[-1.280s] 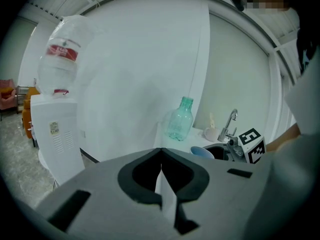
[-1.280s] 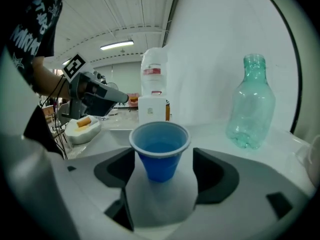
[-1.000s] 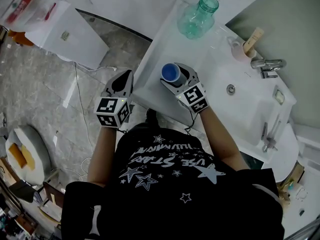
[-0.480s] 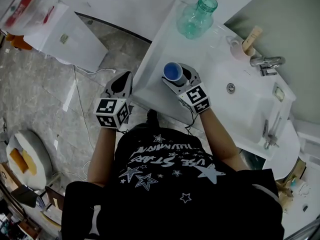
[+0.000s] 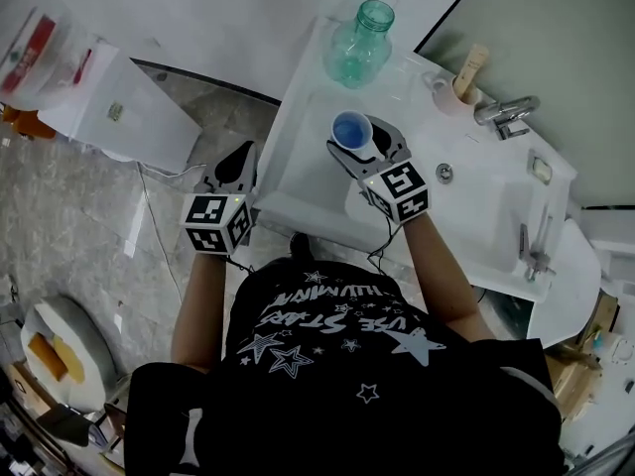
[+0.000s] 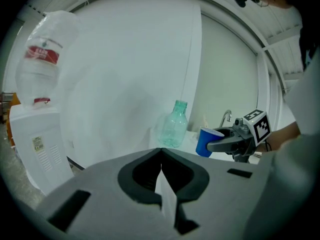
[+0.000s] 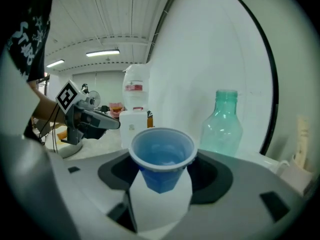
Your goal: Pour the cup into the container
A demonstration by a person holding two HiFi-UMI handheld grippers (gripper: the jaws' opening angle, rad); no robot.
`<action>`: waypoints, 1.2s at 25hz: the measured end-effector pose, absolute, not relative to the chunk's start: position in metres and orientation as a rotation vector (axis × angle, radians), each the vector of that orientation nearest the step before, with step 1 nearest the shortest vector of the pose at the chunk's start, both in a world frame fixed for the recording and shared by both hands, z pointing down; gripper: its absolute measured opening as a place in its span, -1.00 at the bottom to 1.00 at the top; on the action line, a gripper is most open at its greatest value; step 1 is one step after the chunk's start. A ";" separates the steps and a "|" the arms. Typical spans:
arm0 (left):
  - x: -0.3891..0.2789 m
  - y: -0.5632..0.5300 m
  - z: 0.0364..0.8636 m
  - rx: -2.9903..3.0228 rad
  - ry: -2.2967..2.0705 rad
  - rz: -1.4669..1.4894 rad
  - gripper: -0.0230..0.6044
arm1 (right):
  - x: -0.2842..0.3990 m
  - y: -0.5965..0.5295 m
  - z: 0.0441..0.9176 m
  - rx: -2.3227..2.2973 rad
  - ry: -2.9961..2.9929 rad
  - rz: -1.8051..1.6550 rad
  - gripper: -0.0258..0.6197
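Now the right gripper [image 5: 362,145] holds the blue cup [image 5: 351,129] clear of the counter [image 5: 298,172], where a second ago the cup sat low at the counter's near edge. Its jaws have just been closing, and the right gripper view shows them clamped on the cup's lower wall, with the rim upright and above them. The cup is also closer to the bottle [image 5: 357,46] than before, though the two are still apart. The bottle stands upright at the counter's far corner and its narrow mouth appears uncapped.

The left gripper [image 5: 241,157] hovers beyond the counter's left edge, over the floor. Its jaws are together with nothing between them. It has shifted only slightly and plays no visible part.

Assessment: the pick-up looks complete and the carry to the bottle is under way. No tilt has begun, so the pour itself is outstanding. How much the cup holds cannot be read from these views.

Risk noted: the bottle's neck is much narrower than the cup's rim, so the cup's lip needs to sit right over the mouth before tipping. The bottle is unsupported and a knock could shift it.
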State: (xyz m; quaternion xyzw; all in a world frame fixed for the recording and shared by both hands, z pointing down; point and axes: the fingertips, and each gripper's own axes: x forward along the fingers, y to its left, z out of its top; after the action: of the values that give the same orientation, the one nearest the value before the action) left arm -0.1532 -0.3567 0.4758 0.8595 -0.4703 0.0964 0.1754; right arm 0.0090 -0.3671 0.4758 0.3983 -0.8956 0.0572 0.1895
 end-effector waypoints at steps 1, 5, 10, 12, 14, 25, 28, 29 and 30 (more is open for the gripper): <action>-0.150 -0.360 0.472 2.450 -1.321 0.276 -0.89 | 0.014 -0.370 0.469 1.143 -2.511 0.157 0.00; -0.133 -0.375 0.456 2.516 -1.267 0.287 -0.89 | 0.036 -0.381 0.444 1.235 -2.476 0.177 0.00; -0.110 -0.397 0.438 2.579 -1.200 0.283 -0.89 | 0.066 -0.401 0.411 1.324 -2.441 0.189 0.00; -0.102 -0.405 0.432 2.593 -1.180 0.277 -0.89 | 0.078 -0.409 0.399 1.353 -2.425 0.175 -0.01; -0.096 -0.414 0.425 2.606 -1.167 0.268 -0.89 | 0.089 -0.418 0.388 1.377 -2.403 0.167 -0.01; -0.067 -0.474 0.386 2.693 -1.100 0.224 -0.89 | 0.131 -0.480 0.354 1.429 -2.275 0.204 -0.01; -0.059 -0.486 0.381 2.709 -1.077 0.218 -0.89 | 0.138 -0.495 0.348 1.426 -2.237 0.184 -0.01; -0.057 -0.489 0.380 2.712 -1.071 0.216 -0.89 | 0.140 -0.500 0.346 1.423 -2.219 0.171 -0.01; -0.055 -0.492 0.380 2.715 -1.067 0.214 -0.89 | 0.142 -0.504 0.346 1.421 -2.201 0.157 -0.01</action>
State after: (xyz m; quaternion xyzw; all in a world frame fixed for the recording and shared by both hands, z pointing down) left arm -0.0554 -0.4924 0.3802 0.9227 -0.3626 0.0728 0.1083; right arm 0.1420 -0.5040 0.3457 0.5236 -0.8106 0.0579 0.2556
